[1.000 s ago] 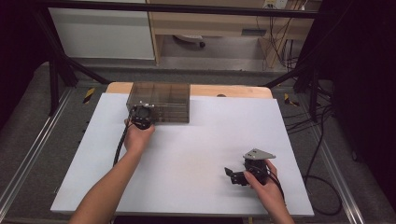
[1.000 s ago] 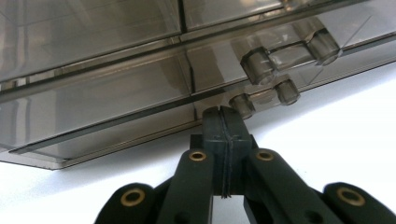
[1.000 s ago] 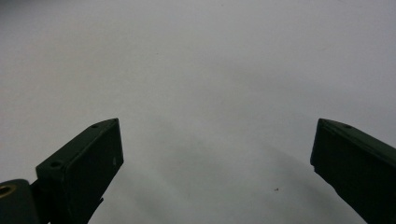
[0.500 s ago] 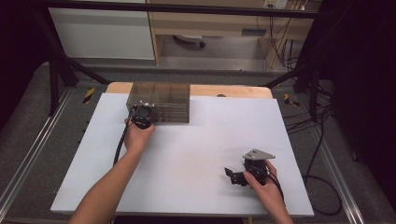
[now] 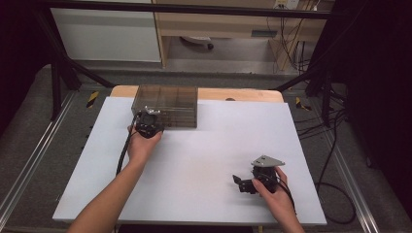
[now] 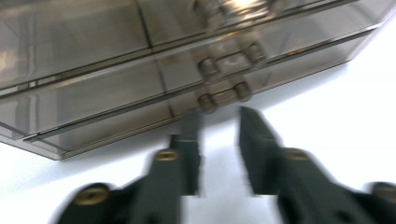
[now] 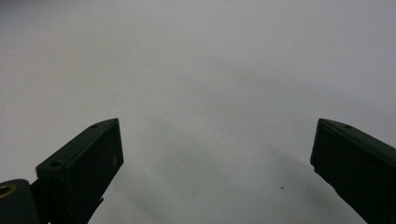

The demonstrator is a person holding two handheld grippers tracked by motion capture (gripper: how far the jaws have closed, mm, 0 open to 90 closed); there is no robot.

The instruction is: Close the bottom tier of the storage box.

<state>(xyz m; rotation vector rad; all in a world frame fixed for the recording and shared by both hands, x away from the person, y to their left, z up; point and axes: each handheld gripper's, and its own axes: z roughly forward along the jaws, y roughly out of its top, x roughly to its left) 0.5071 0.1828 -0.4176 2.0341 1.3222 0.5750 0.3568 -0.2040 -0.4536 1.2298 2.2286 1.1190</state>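
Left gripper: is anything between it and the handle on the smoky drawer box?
Nothing visible. The left gripper sits right at the front of the drawer box, jaws just opened a little, with the small handle just beyond the tips and bare white table between.

Bare forearms, no sleeves. Black left gripper [image 6: 219,154] with chunky tapered jaws, brass-looking screws further back behind them. Black right gripper [image 5: 241,183] too, grey three-cornered plate topping the body behind its jaws, black cables trailing off both.
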